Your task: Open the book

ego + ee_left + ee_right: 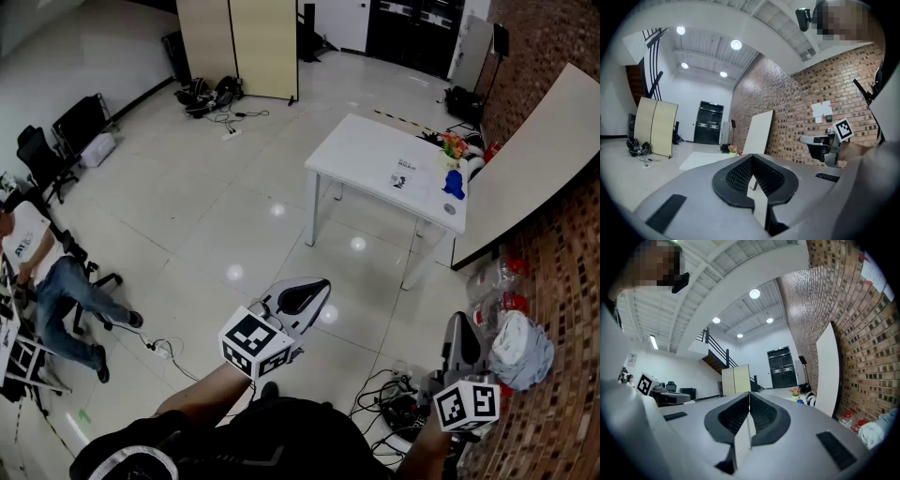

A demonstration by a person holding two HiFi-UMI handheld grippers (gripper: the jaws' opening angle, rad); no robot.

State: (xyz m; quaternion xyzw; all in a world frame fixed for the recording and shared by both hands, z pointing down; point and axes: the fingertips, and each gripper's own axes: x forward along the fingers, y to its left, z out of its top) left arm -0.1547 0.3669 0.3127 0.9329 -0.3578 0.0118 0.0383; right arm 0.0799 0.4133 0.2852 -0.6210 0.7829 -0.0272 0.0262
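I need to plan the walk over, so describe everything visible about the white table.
The white table is rectangular, with a plain smooth white top and thin white legs, standing upright on the glossy floor beside the big leaning board at the brick wall. Toward its right end lie a flat white printed item, possibly the book, a blue object and a colourful bunch. It stands well away from the left gripper and right gripper, untouched by either.
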